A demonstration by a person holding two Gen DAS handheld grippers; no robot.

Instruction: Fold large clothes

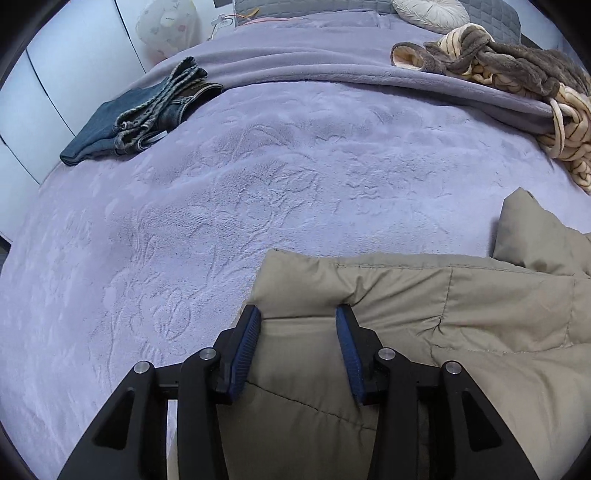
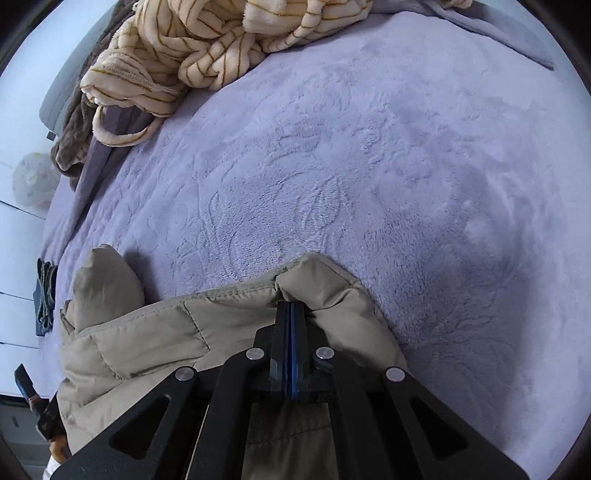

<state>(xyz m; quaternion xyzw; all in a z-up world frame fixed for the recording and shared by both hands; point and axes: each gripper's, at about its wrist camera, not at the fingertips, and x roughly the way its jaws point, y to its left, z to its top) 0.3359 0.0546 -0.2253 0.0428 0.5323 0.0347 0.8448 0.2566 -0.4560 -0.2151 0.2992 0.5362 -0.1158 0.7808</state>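
Note:
A beige quilted puffer jacket point(image 1: 443, 314) lies on the lavender fleece bedspread point(image 1: 258, 184). My left gripper point(image 1: 298, 314) is open, its blue-padded fingers point(image 1: 246, 343) straddling a bulge of the jacket's edge without pinching it. In the right wrist view the same jacket point(image 2: 155, 332) fills the lower left. My right gripper point(image 2: 291, 306) is shut on a fold at the jacket's far edge, the fabric bunched around the fingertips.
Folded blue jeans point(image 1: 122, 125) lie at the bed's far left. A cream striped and brown fleece robe point(image 1: 509, 81) is heaped at the far right, also in the right wrist view point(image 2: 192, 55). Pillows point(image 1: 428, 13) sit at the headboard. White wardrobe doors point(image 1: 44, 92) stand left.

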